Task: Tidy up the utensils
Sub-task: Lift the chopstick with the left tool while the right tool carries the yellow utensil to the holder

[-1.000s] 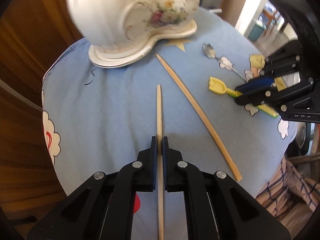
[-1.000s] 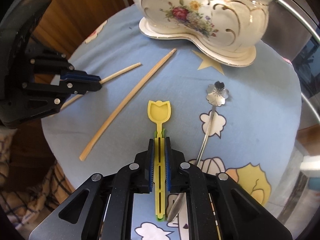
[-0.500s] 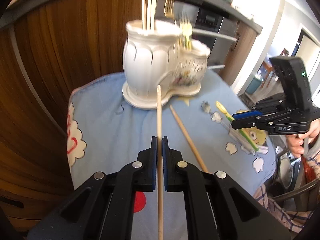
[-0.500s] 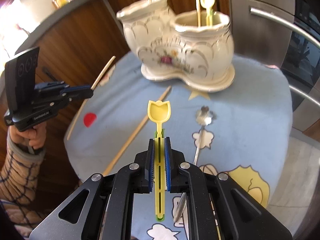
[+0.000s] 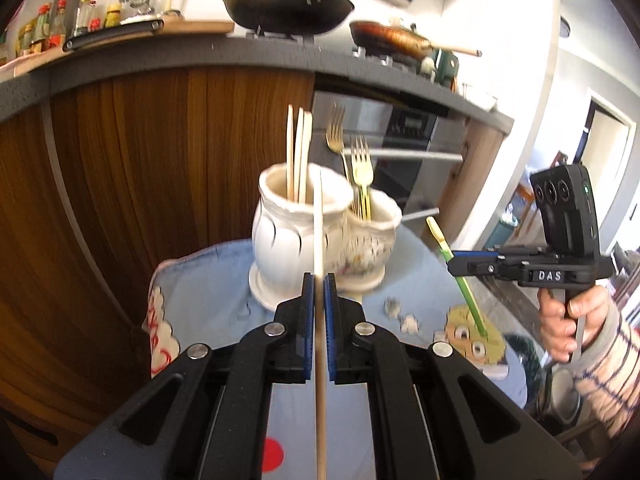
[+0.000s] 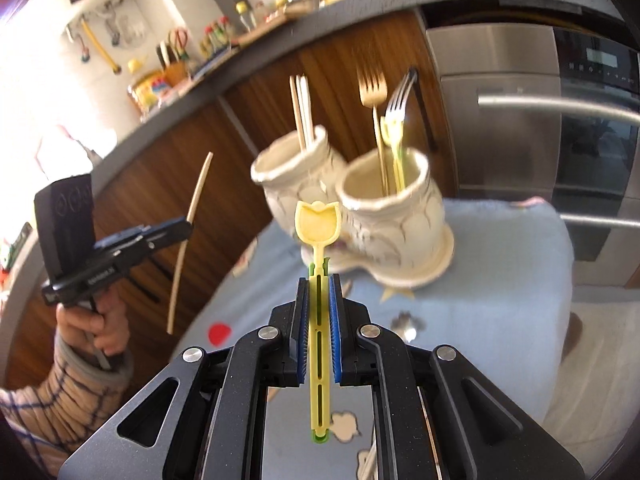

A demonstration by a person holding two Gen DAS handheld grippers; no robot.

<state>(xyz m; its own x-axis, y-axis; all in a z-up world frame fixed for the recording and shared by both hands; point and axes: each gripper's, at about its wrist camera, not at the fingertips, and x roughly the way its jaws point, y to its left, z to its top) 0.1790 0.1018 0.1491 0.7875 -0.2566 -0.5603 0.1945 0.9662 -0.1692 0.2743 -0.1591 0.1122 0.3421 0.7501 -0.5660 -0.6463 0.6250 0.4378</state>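
**Asker:** Left wrist view first: what are the left tongs (image 5: 319, 292) doing?

**Watcher:** They are clamped on a wooden chopstick (image 5: 318, 240), which runs straight up between the blue pads, clear of the tabletop (image 5: 224, 280). Its tip sits in front of the white ceramic holder (image 5: 288, 240), where more chopsticks (image 5: 298, 156) stand in the left cup

**Asker:** And the right tongs (image 6: 319, 308)?

**Watcher:** Closed tight on a yellow tulip-shaped spoon (image 6: 318, 224), held off the cloth with its bowl forward. Ahead is the holder's right cup (image 6: 384, 192), which has forks (image 6: 374, 92) and another yellow piece in it

**Asker:** So which step is this?

**Watcher:** Carrying, I judge: both pieces are up in the air and neither is over a cup yet

**Asker:** What does the next move need?

**Watcher:** Each piece wants tipping closer to upright, its lower end over the matching cup, chopstick left and spoon right, then lowering before the tongs let go. A flower-ended metal spoon (image 6: 406, 320) lies on the cloth for later
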